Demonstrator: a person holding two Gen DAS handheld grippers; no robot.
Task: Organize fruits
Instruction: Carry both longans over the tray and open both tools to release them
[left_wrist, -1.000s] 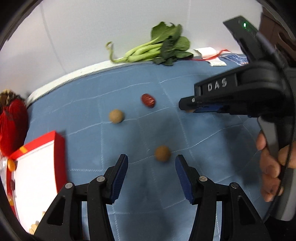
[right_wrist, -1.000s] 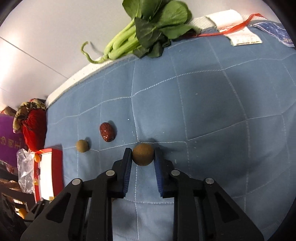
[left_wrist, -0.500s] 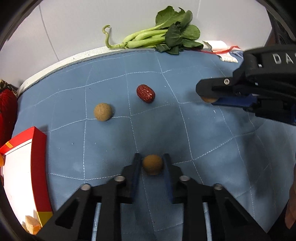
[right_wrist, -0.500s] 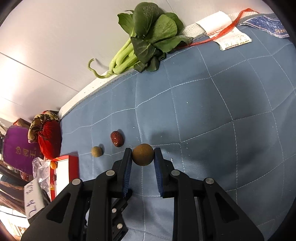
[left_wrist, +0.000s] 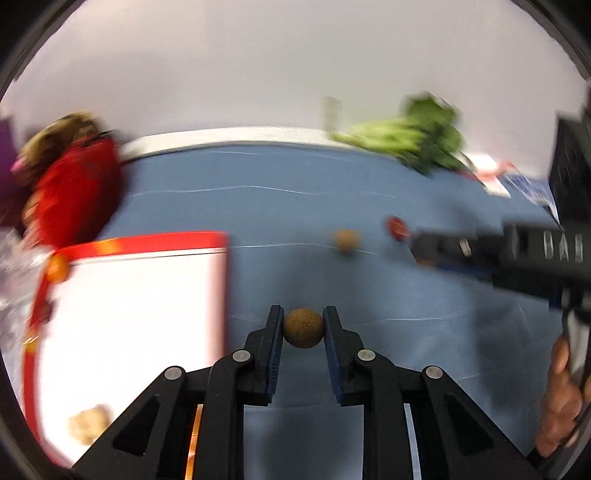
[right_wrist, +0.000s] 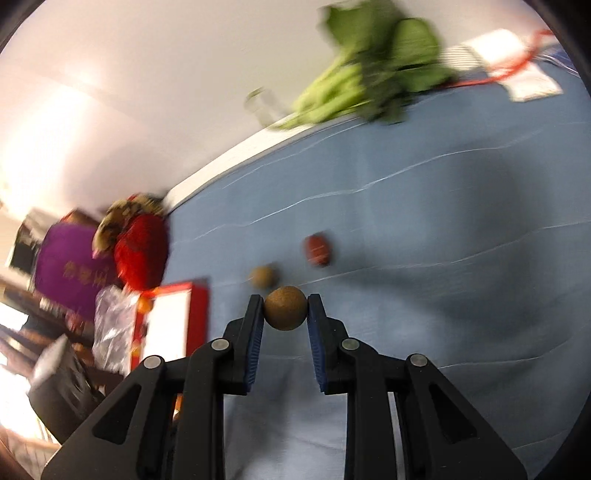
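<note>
My left gripper (left_wrist: 303, 328) is shut on a round brown fruit (left_wrist: 303, 328) and holds it above the blue quilted cloth, just right of the red-rimmed white box (left_wrist: 133, 325). My right gripper (right_wrist: 286, 308) is shut on another round brown fruit (right_wrist: 286, 307); it also shows at the right of the left wrist view (left_wrist: 428, 251). A third brown fruit (left_wrist: 346, 239) (right_wrist: 263, 276) and a red date (left_wrist: 397, 226) (right_wrist: 317, 250) lie on the cloth. The box (right_wrist: 171, 325) holds a pale lump (left_wrist: 88, 426).
Leafy greens (left_wrist: 417, 138) (right_wrist: 369, 85) lie at the cloth's far edge, with paper tags (right_wrist: 524, 74) beside them. A red pouch (left_wrist: 70, 192) (right_wrist: 142, 251) and crinkled plastic (right_wrist: 110, 325) sit by the box. A purple bag (right_wrist: 70, 273) stands beyond.
My left gripper has lifted the brown fruit and swung left toward the box. My right gripper, still holding its fruit, has moved left too. Both views are motion-blurred.
</note>
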